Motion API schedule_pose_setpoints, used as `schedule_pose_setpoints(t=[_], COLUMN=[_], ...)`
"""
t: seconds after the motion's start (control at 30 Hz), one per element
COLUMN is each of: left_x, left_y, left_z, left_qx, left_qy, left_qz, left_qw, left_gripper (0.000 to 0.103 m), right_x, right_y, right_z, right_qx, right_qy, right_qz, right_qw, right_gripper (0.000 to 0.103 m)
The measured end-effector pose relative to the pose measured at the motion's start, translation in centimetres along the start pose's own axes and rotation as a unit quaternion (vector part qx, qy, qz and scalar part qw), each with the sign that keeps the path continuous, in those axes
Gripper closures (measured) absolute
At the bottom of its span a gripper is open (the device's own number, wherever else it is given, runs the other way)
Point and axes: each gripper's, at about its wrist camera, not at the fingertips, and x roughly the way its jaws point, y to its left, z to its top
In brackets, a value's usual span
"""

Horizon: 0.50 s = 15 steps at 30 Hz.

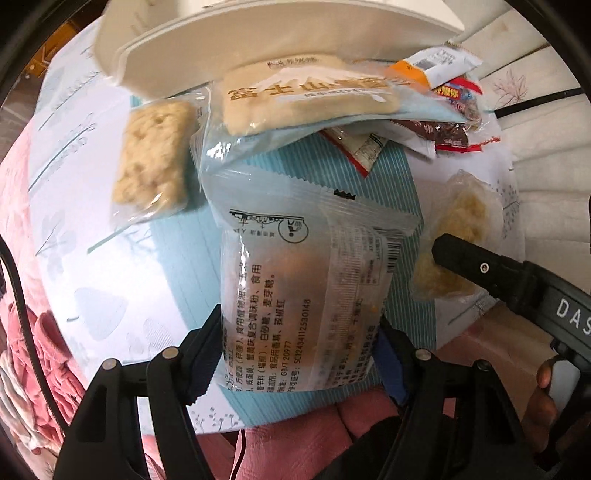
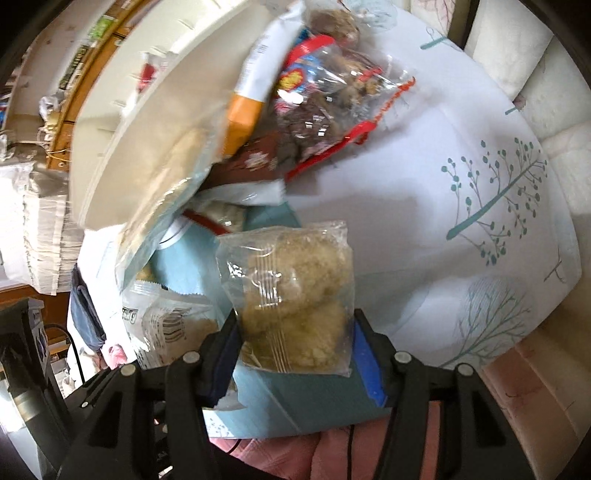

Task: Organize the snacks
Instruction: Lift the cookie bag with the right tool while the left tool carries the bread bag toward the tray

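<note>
A: Starting at the far left of the left wrist view, a clear-wrapped rice bar (image 1: 153, 157) lay flat on the tablecloth (image 1: 74, 177), apart from the heap.

B: And right beside it, centre stage, the left gripper (image 1: 299, 354) was clamped on a pale printed pastry pack (image 1: 303, 295), both pads pressed into its sides, the pack hanging over the cloth.

A: Above that sat a cream cake pack (image 1: 310, 98) with gold lettering, tucked under the rim of the white bowl (image 1: 258, 33).

B: Further right, a jumble of red and brown wrappers (image 1: 443, 129), then the right gripper's finger (image 1: 476, 262) crossing a clear cookie bag (image 1: 461, 221).

A: Over to the right wrist view. On the left the white bowl (image 2: 155, 110) again, tilted in the frame, snacks crowding its edge.

B: The pastry pack (image 2: 166, 325) showed low on the left.

A: In the middle, the right gripper (image 2: 295, 354) was pinching that clear cookie bag (image 2: 291, 299) at its lower half, the bag standing upright between the pads.

B: Up behind it, the red-edged candy bag (image 2: 332, 110) lay on the cloth. Right of that, only the tree-print tablecloth (image 2: 480, 206).
</note>
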Motion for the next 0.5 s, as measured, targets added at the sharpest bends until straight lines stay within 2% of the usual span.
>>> schedule_pose_setpoints(t=[0.17,0.5], left_x=[-1.9,-5.5], left_y=[0.7,2.2], left_z=[-0.2,-0.3], left_qx=[-0.013,-0.058], left_qy=[-0.022,-0.070], left_qz=[-0.006,-0.022], left_qw=[0.9996,0.9956], left_gripper=[0.032,0.031], right_x=[-1.2,-5.2], right_y=[1.1,2.9], right_z=[-1.3,-1.3], right_qx=[-0.015,-0.074], right_qy=[-0.024,-0.076], right_qz=[0.014,0.029], right_qw=[1.000,0.994], right_gripper=[0.046,0.046])
